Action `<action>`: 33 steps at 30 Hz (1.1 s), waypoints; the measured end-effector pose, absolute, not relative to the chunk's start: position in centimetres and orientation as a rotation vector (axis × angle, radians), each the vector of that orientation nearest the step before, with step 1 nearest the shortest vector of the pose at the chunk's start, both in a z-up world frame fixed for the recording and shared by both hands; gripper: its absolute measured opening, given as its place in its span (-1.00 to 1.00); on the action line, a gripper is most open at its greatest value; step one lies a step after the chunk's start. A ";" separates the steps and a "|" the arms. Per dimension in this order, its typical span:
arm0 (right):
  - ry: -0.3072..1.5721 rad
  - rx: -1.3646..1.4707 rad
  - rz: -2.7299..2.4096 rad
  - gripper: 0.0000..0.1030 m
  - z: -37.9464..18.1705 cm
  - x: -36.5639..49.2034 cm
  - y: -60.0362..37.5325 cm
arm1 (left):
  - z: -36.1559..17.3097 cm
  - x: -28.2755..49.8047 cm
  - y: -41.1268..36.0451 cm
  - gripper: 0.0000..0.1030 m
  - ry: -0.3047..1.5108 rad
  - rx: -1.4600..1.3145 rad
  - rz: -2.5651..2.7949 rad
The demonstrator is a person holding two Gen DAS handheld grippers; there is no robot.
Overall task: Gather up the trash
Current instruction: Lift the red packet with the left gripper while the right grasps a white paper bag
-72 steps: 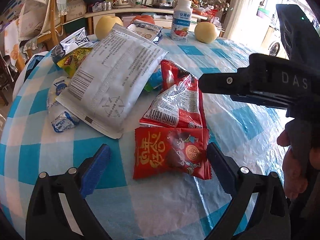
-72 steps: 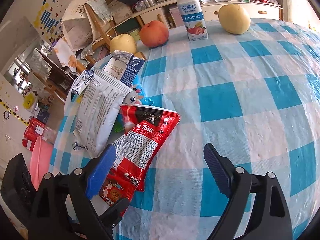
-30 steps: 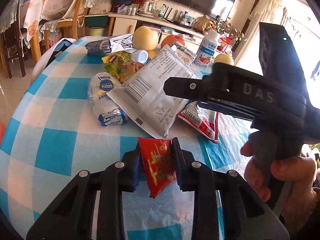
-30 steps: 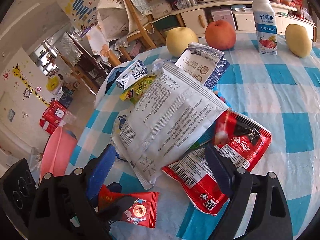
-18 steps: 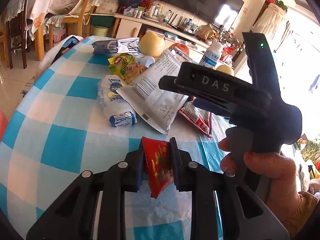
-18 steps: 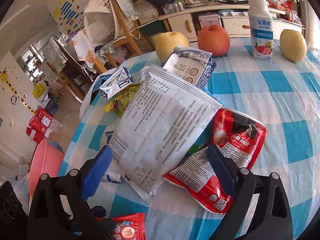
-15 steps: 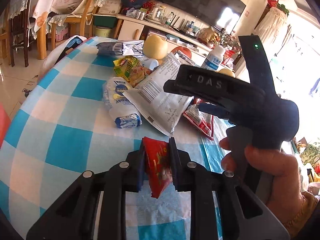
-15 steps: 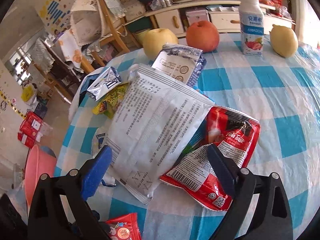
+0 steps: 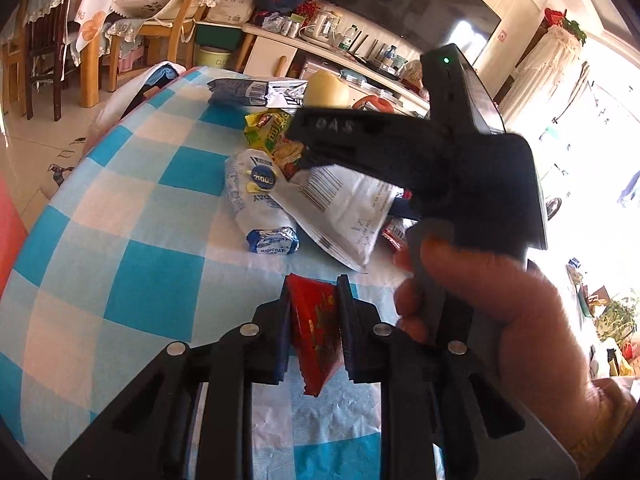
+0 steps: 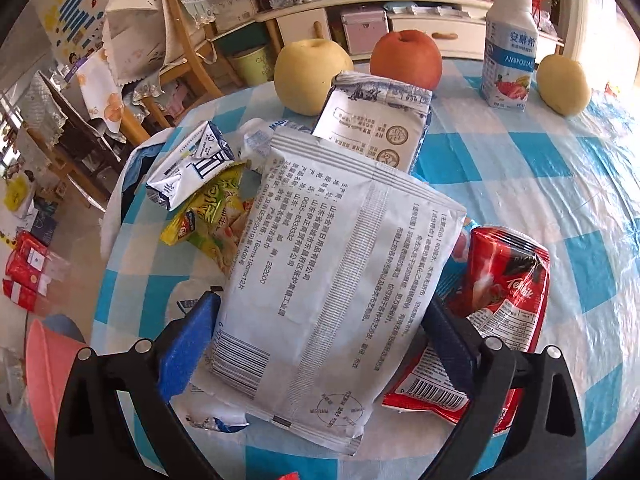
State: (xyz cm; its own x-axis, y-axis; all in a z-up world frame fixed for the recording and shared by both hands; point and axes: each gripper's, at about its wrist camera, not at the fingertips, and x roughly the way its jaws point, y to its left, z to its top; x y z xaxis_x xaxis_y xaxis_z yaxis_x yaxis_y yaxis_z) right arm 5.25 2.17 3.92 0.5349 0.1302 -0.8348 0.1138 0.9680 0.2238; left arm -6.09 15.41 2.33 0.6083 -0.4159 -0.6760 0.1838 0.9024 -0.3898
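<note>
My left gripper [image 9: 312,300] is shut on a small red candy wrapper [image 9: 316,332] and holds it above the checkered tablecloth [image 9: 152,292]. My right gripper [image 10: 320,320] is open, its fingers on either side of a large white printed bag [image 10: 332,280], which also shows in the left wrist view [image 9: 340,208]. A red snack bag [image 10: 500,304] lies just right of the white bag. A yellow-green wrapper [image 10: 216,216], a crushed milk carton [image 10: 188,168], a blue-white pouch [image 10: 376,120] and a white-blue wrapper [image 9: 256,196] lie around it.
Two pears [image 10: 308,76] [image 10: 562,84], an apple [image 10: 406,58] and a yogurt bottle [image 10: 508,64] stand at the table's far side. A pink bin [image 10: 48,364] sits on the floor at left. Chairs [image 10: 180,32] stand beyond the table edge.
The right gripper moved forward and down, so its open fingers now straddle the white bag. The left gripper keeps the red wrapper and has drifted slightly back and left.
</note>
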 end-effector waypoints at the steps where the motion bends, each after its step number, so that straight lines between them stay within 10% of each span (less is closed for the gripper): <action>1: 1.000 0.265 0.020 0.77 3.9 4.9 1.9 | 2.4 -6.1 15.5 -0.57 0.850 -0.298 -0.351; 15: 0.908 0.371 0.148 -0.23 6.0 1.0 -2.6 | 2.9 -6.1 17.5 -0.62 0.805 -0.399 -0.369; 33: 0.828 0.290 0.217 -0.69 9.1 -3.7 -2.7 | 4.0 -6.9 20.1 -0.62 0.712 -0.502 -0.377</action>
State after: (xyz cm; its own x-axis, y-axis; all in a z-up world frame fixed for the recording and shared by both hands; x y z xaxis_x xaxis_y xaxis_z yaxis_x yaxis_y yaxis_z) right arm -3.69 -2.69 9.11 0.6578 0.3008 -0.6905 -0.0768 0.9388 0.3358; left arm -6.91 20.09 4.03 0.6994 -0.4886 -0.5217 0.1572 0.8172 -0.5546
